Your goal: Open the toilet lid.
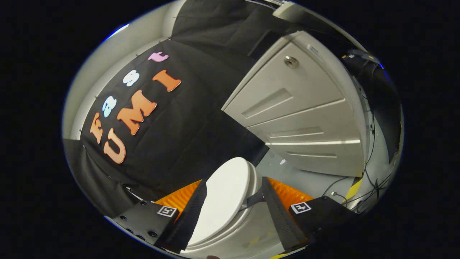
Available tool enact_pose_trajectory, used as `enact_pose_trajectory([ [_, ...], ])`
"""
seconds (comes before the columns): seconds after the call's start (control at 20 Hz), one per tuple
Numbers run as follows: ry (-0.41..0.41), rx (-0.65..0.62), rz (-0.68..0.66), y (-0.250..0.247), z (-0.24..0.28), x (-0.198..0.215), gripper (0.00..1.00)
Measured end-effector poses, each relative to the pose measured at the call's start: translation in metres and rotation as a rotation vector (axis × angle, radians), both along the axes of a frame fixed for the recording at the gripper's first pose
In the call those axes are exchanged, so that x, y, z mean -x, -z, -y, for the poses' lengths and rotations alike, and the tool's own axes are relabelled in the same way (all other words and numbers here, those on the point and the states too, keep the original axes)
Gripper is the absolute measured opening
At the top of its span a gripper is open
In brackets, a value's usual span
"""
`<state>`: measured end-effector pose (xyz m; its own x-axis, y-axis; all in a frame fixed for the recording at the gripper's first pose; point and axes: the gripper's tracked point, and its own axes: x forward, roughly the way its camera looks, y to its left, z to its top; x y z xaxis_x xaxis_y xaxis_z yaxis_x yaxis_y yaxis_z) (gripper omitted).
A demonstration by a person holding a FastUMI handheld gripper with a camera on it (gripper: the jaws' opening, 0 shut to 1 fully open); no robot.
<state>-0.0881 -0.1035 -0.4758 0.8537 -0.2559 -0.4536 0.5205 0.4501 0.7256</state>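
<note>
White, glossy lid (226, 201) sits low centre of frame, down flat on the toilet (251, 226), between the wide-spread claw (233, 212) fingers.

The gripper (233, 212) had two long fingers faced with dark, finely ribbed pads (190, 216), backed by bright orange corrugated panels (179, 201). Each finger sat on a matte black block (143, 219). The left block carried several small round screw holes. A small white square tag (300, 207) with a black pattern marked each block's inner corner.
</note>
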Motion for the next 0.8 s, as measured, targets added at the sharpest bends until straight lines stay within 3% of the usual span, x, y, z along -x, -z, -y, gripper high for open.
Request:
enact_pose_trajectory([
  [0.3,0.060,-0.087,0.011,0.030,0.013,0.001,0.99],
  [0.7,0.069,-0.184,0.005,0.051,0.015,-0.023,0.96],
  [0.75,0.077,-0.199,0.005,0.051,0.017,-0.025,0.75],
  [0.8,0.080,-0.209,0.002,0.056,0.016,-0.025,0.68],
])
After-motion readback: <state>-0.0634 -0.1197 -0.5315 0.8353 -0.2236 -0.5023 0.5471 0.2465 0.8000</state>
